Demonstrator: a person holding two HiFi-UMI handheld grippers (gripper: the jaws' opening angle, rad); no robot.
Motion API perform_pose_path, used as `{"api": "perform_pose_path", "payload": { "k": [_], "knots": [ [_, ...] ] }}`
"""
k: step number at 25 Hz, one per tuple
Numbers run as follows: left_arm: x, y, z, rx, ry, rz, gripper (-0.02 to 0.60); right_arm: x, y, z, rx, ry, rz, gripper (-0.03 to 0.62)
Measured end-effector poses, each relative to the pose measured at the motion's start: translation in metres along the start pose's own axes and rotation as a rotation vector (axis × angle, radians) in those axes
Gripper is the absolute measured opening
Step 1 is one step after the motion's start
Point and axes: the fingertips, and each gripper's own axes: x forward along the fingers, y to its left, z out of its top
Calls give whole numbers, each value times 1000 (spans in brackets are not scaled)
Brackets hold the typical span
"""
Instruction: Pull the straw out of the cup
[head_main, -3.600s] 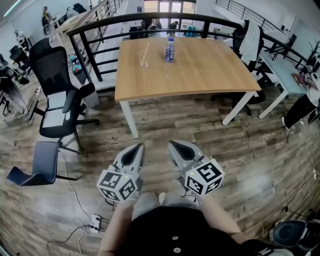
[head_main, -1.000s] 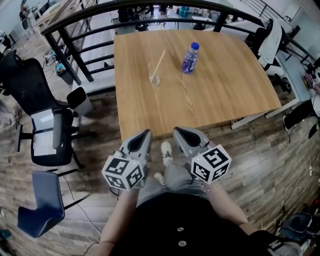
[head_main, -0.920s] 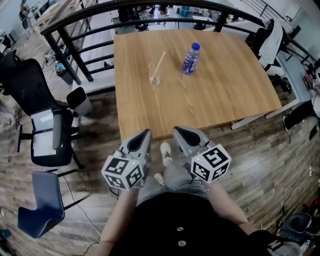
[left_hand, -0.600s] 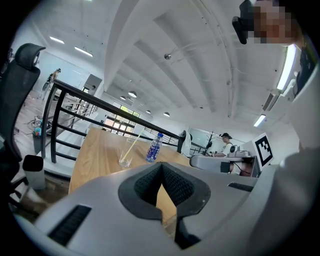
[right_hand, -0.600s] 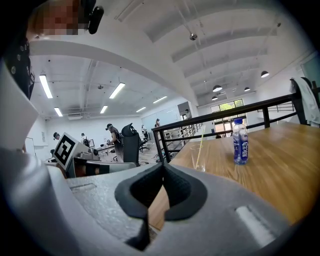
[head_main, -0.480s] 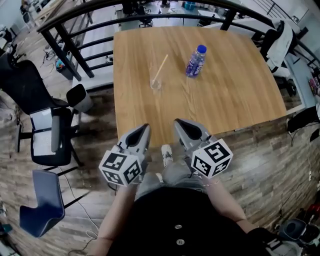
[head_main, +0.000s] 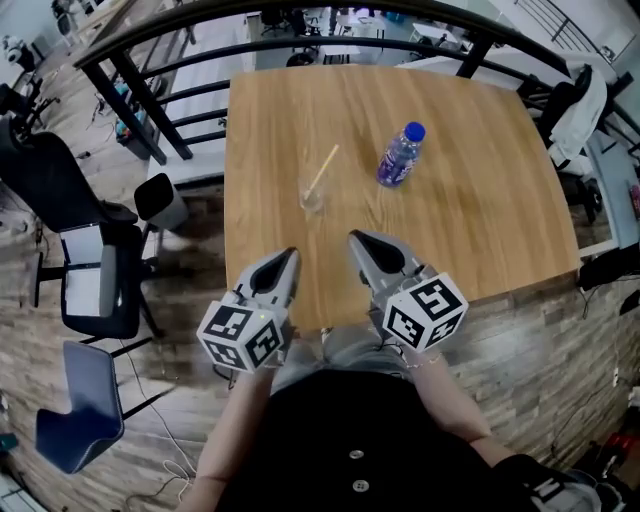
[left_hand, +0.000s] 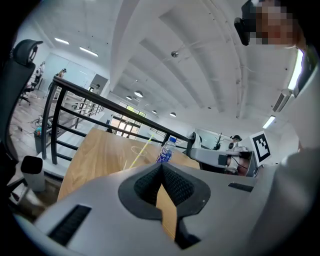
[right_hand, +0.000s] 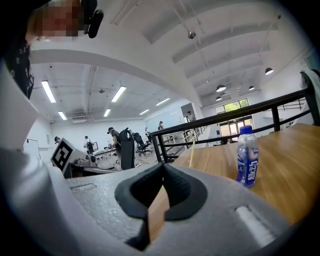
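The left gripper (head_main: 286, 258) and right gripper (head_main: 358, 241) hang over the wooden table's (head_main: 480, 230) near edge, both closed on nothing. Ahead, the straw (head_main: 322, 172) leans in the clear cup (head_main: 312, 198), near a water bottle (head_main: 400, 156).

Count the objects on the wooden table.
3. A clear plastic cup left of the table's centre; a pale yellow straw leaning in that cup; a clear water bottle with a blue cap and label upright to the cup's right. Nothing seems hidden.

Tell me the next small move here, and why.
Probably reach the right gripper forward toward the straw, which leans out of the cup farther up the table. It and the left gripper are shut and empty at the near edge.
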Motion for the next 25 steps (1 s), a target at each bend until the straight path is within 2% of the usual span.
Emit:
{"api": "perform_pose_path", "payload": {
  "k": [13,25],
  "knots": [
    [70,23,28,-29,-38,82,16,49,-60,23,-29,29,106,-2],
    [83,23,26,-59,-81,139,15,53,-69,13,-11,56,167,-2]
  ]
}}
